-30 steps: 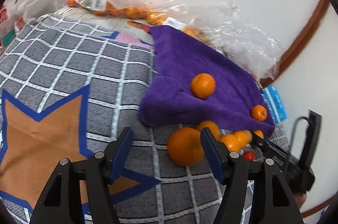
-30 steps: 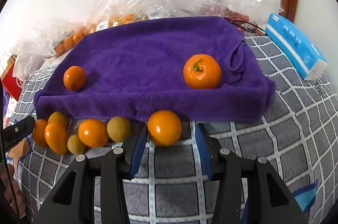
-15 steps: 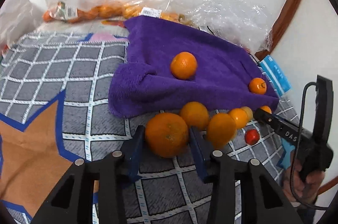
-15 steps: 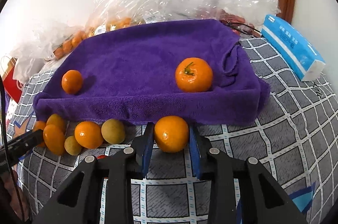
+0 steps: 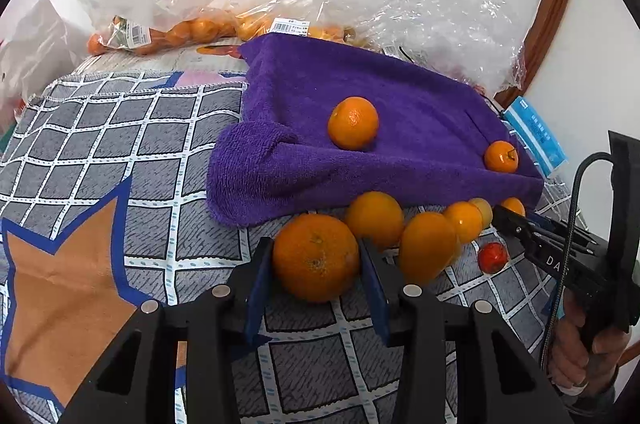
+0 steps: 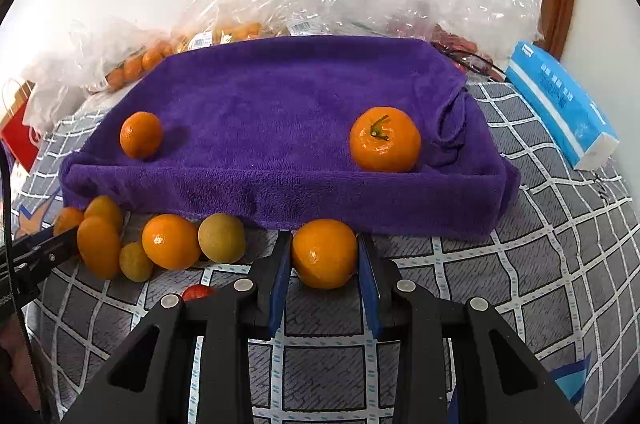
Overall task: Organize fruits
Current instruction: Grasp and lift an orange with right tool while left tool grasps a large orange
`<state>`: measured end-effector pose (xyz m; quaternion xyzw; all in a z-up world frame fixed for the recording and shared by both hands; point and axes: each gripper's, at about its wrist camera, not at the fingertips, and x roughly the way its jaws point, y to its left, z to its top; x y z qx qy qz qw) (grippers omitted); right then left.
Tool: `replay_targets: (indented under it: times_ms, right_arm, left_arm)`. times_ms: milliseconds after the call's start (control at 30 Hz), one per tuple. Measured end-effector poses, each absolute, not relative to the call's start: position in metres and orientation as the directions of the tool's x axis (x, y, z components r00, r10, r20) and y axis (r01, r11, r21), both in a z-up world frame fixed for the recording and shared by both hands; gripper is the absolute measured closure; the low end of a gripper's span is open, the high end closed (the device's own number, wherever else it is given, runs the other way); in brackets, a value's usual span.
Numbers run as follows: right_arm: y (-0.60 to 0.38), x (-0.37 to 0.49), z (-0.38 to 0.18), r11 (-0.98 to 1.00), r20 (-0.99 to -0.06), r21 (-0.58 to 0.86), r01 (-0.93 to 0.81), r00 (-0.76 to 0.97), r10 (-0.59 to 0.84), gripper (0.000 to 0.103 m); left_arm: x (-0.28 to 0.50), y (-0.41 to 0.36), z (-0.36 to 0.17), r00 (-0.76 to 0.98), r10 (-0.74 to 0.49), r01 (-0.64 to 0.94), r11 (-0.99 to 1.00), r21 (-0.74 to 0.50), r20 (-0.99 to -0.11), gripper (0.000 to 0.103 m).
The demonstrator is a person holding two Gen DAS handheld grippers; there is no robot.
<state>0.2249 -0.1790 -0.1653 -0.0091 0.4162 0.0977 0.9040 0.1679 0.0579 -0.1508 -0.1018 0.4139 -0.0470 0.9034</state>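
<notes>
My left gripper (image 5: 316,264) is shut on a large orange (image 5: 316,258) that rests on the checked cloth in front of the purple towel (image 5: 400,111). My right gripper (image 6: 325,260) is shut on a smaller orange (image 6: 325,253), also on the cloth at the towel's front edge. Two oranges lie on the towel, a small one (image 6: 141,135) at the left and a stemmed one (image 6: 385,139) at the right. Between the two grippers a row of loose fruit lines the towel's edge: oranges (image 6: 171,242), a yellow-green fruit (image 6: 222,238) and a small red one (image 5: 492,258).
Clear plastic bags (image 5: 400,3) with more oranges are piled against the wall behind the towel. A blue tissue pack (image 6: 560,103) lies to the right of the towel. The checked cloth (image 5: 120,127) with an orange star spreads out to the left.
The left gripper slid right around the large orange and its jaws came in onto it. The right gripper's jaws closed on the orange that sat between them.
</notes>
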Motion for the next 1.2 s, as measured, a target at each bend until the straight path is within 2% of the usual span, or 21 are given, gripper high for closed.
replay_targets:
  times_ms: [433, 767, 967, 1100, 1200]
  right_arm:
    - [-0.179, 0.223, -0.165, 0.978, -0.750, 0.064, -0.198, 0.637, 0.178, 0.071]
    - [-0.181, 0.213, -0.157, 0.974, -0.702, 0.070, -0.216, 0.683, 0.202, 0.071]
    - [-0.184, 0.203, -0.144, 0.976, -0.692, 0.091, -0.196, 0.693, 0.203, 0.071]
    - [-0.185, 0.195, -0.126, 0.976, -0.677, 0.096, -0.197, 0.705, 0.209, 0.071]
    - [-0.187, 0.192, -0.115, 0.977, -0.672, 0.095, -0.191, 0.712, 0.204, 0.071]
  left_arm:
    - [0.166, 0.060, -0.151, 0.655, -0.176, -0.006, 0.971, -0.238, -0.735, 0.063]
    - [0.153, 0.061, -0.137, 0.707, -0.220, 0.035, 0.960, -0.277, -0.672, 0.063]
    - [0.150, 0.063, -0.127, 0.710, -0.217, 0.027, 0.959, -0.282, -0.670, 0.063]
    - [0.149, 0.067, -0.117, 0.686, -0.261, 0.018, 0.939, -0.343, -0.679, 0.063]
    - [0.147, 0.067, -0.105, 0.703, -0.239, 0.004, 0.943, -0.332, -0.670, 0.063]
